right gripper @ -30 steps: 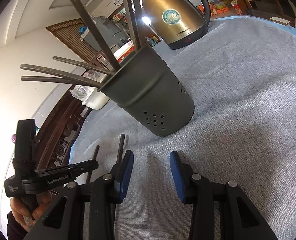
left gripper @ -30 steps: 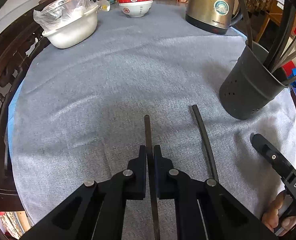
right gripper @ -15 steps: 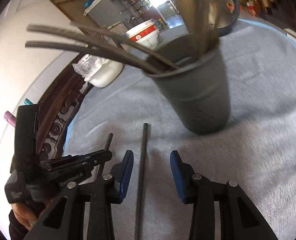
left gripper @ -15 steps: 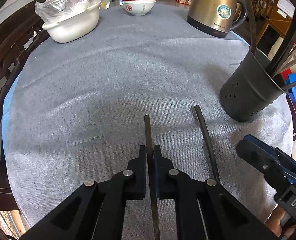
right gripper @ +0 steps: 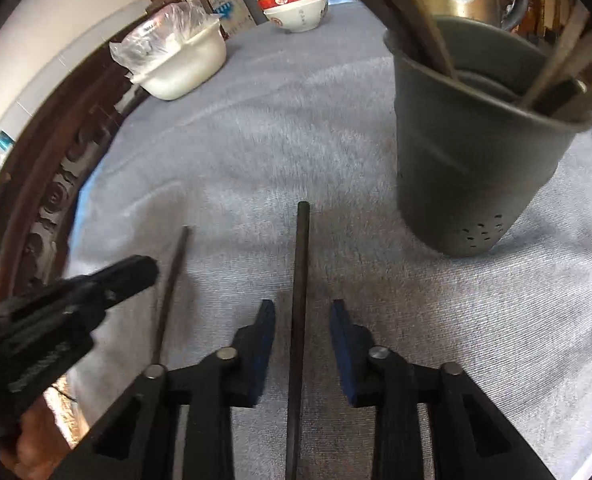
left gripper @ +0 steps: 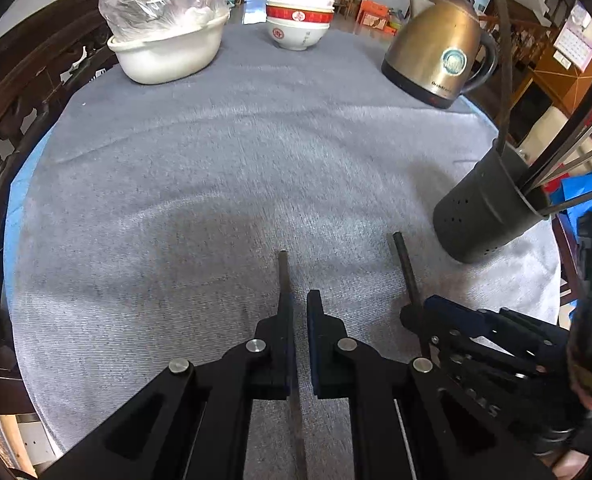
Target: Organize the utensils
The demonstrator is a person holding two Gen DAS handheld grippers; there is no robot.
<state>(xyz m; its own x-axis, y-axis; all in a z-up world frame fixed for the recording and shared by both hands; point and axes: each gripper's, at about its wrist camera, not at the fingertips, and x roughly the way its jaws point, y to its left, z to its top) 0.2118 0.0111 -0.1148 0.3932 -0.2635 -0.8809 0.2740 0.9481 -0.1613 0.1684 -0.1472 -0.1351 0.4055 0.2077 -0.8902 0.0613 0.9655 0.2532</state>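
My left gripper [left gripper: 299,300] is shut on a thin dark utensil handle [left gripper: 284,276] that points away over the grey cloth. To its right lies a thicker dark rod-shaped handle [left gripper: 406,268], with my right gripper [left gripper: 428,316] over its near part. In the right wrist view that rod [right gripper: 301,264] runs between the blue pads of the right gripper [right gripper: 303,312]. The jaws are closing, with a gap left on both sides. The thin utensil [right gripper: 172,280] and left gripper [right gripper: 108,280] show at left. A dark perforated holder [right gripper: 476,152] with several utensils stands at right.
At the far side of the cloth stand a white basin with a plastic bag [left gripper: 168,52], stacked red-and-white bowls [left gripper: 298,20] and a brass kettle [left gripper: 436,56]. Carved dark woodwork [left gripper: 12,120] borders the table's left edge. The holder [left gripper: 484,216] is near the right edge.
My right gripper has swung left from the holder until it straddles the thicker rod, and its jaws have narrowed. The left gripper has kept its grip on the thin utensil and shifted slightly.
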